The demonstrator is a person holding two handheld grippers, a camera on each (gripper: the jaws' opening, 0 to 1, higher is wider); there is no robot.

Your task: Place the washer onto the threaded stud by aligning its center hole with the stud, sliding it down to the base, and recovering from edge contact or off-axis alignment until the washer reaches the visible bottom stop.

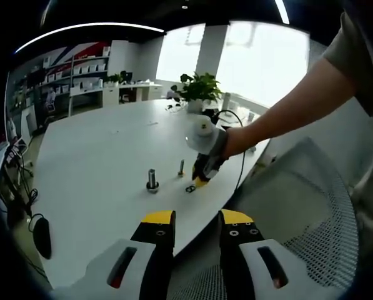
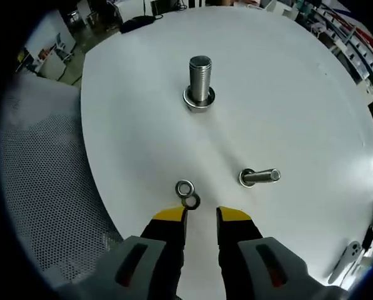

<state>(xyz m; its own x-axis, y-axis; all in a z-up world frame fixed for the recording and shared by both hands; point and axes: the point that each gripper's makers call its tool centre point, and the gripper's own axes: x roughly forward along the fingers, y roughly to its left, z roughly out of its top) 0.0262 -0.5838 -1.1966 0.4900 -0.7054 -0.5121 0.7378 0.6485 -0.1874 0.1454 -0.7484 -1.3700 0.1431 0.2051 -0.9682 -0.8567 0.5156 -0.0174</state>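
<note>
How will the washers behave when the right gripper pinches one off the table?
Washers: thin, flat on the smooth table, so probably hard to get under and apt to skid. Two overlap; one may drag the other. Likely stiff and light, being metal rings.

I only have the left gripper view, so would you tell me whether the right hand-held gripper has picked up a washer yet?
Observer: Not yet. The right hand-held gripper is open, with its jaws just short of the washers.
Operator: How many are there?
Observer: Two. The near washer overlaps the far washer on the table.
Operator: Is the large stud free?
Observer: The large stud has a bare thread, with a wide ring at its base.
</note>
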